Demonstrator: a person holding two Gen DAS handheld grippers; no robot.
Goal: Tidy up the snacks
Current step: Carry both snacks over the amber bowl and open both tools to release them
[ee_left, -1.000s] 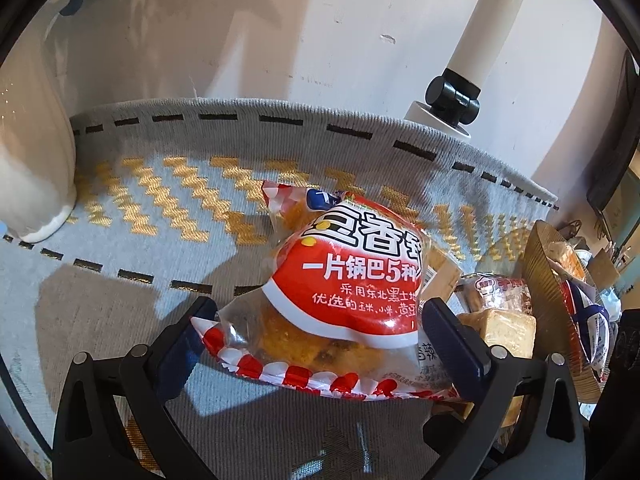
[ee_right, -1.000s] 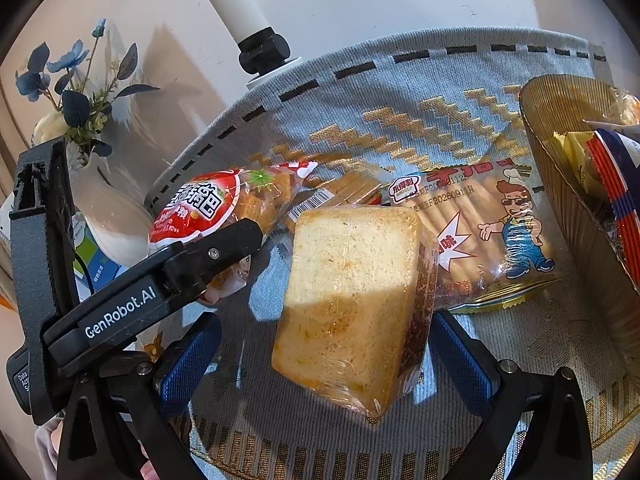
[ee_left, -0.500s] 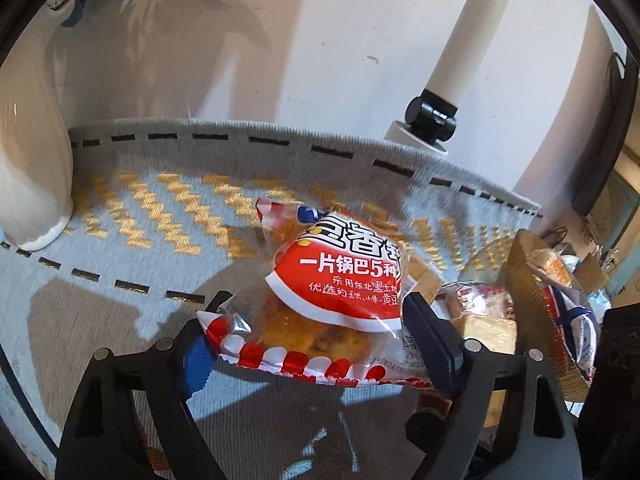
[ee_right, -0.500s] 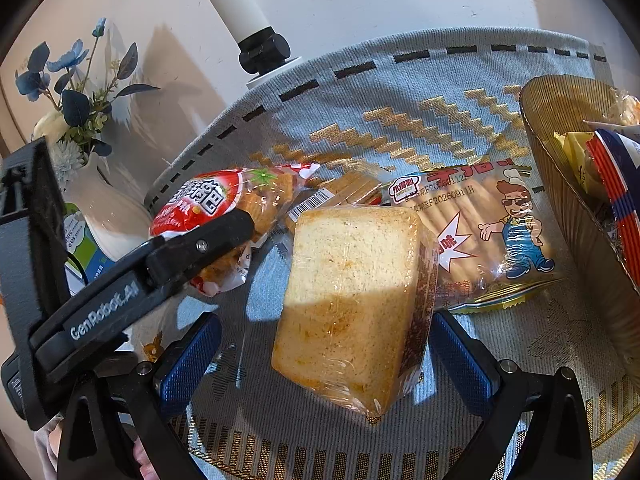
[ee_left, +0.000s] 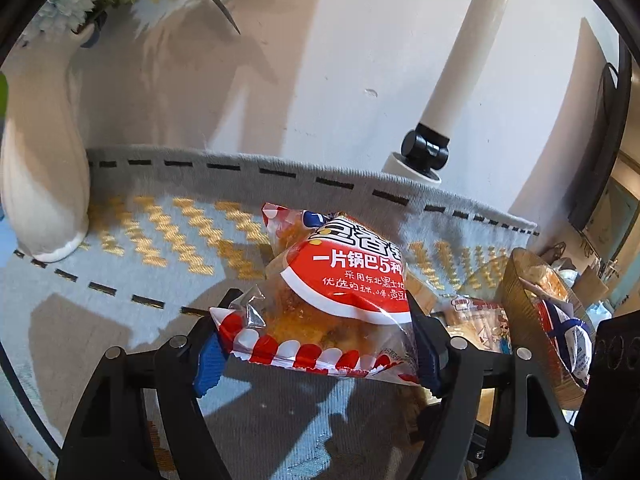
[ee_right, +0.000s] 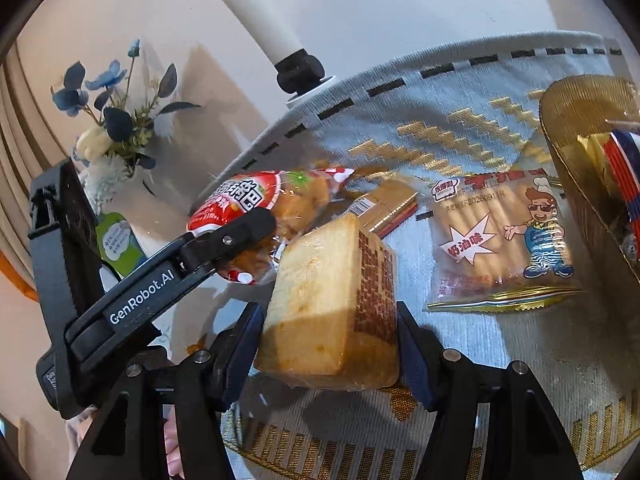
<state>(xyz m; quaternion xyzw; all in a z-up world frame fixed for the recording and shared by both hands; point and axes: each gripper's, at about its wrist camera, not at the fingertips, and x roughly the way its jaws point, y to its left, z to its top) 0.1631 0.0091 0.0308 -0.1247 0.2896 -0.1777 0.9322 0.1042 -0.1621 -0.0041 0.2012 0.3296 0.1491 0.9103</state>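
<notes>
Left wrist view: the left tongs [ee_left: 316, 346] are closing on a red-and-white crisp-rice snack bag [ee_left: 340, 292], its clear crinkled ends against both pads. The right tongs [ee_right: 328, 346] are closing on a wrapped bread slab [ee_right: 320, 296], tilted above the tabletop cloth [ee_right: 440, 112]. A gold basket [ee_right: 568, 152] stands at the right edge, bare cloth lying to the left.
</notes>
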